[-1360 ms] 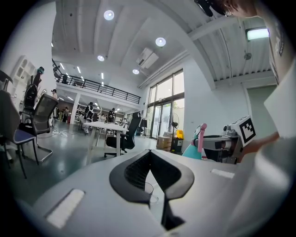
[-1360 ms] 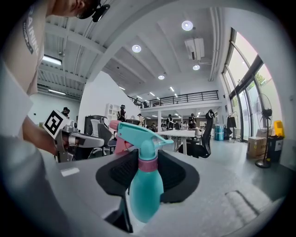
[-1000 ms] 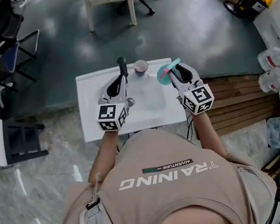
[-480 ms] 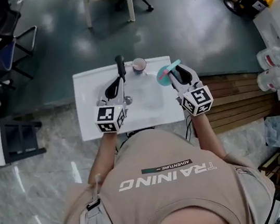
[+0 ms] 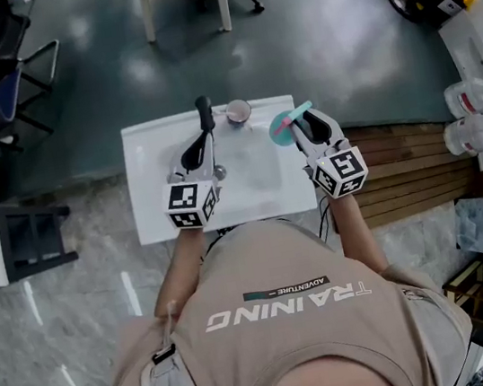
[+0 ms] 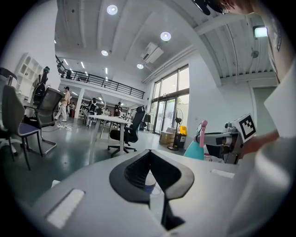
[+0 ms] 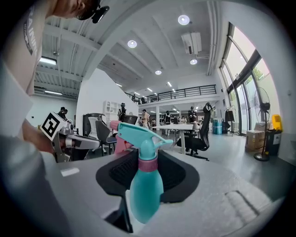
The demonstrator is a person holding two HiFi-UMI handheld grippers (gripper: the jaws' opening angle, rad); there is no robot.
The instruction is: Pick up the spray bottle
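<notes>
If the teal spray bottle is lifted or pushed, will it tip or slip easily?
The spray bottle is tall, with a narrow neck and a wide trigger head, so a high push would probably tip it. Its smooth rounded body may turn or slip between the jaws of the right gripper. It looks like stiff, light plastic; its fill I cannot tell.

The teal plastic spray bottle (image 7: pixel 141 185) has a pink collar and pink trigger. Black ribbed pads line the grey right gripper (image 7: pixel 147 173) and the grey left gripper (image 6: pixel 151 171); their cubes bear black-and-white square markers. Mid-frame, the white rectangular table (image 5: pixel 154 183) stands on a dark grey-green floor (image 5: pixel 338 54).
</notes>
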